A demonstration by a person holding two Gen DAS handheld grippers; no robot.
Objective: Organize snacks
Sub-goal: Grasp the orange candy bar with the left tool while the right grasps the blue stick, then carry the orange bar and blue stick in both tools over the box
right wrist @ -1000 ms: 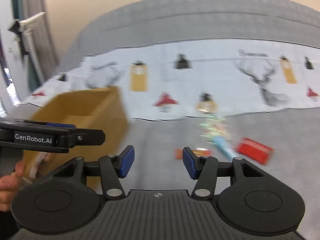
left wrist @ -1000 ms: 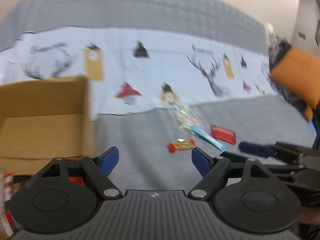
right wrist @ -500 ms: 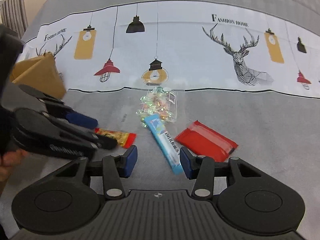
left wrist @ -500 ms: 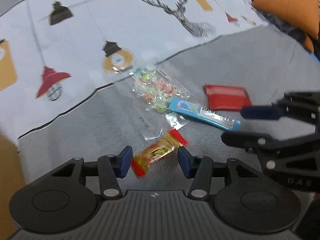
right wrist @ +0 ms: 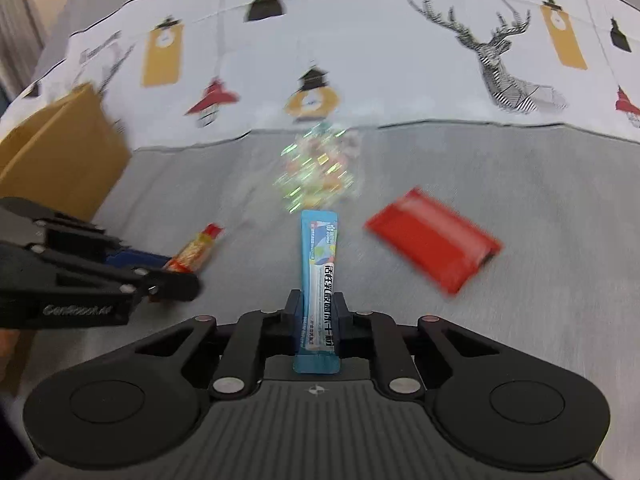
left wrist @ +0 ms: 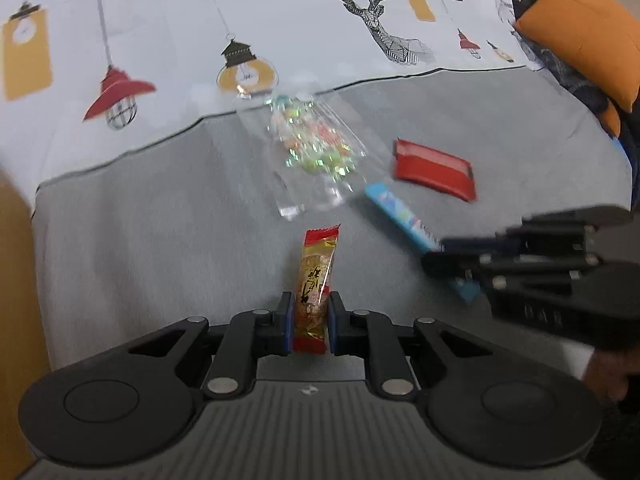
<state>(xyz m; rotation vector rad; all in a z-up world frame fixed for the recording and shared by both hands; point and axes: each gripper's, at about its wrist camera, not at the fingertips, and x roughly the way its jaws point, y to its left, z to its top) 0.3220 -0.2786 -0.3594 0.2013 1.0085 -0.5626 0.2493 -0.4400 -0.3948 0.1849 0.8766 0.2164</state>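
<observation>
Left tool (left wrist: 308,322) clamps the orange candy bar (left wrist: 316,276), right tool (right wrist: 317,322) the blue stick (right wrist: 320,276). I'd say halfway: red packet (right wrist: 432,240) at 1 o'clock, candy bag (right wrist: 316,176) at 12, unboxed; box (right wrist: 60,152) at 10.

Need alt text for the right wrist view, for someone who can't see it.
The right gripper is shut on a blue snack stick above a grey bedspread. A red packet lies right, a candy bag ahead.
</observation>
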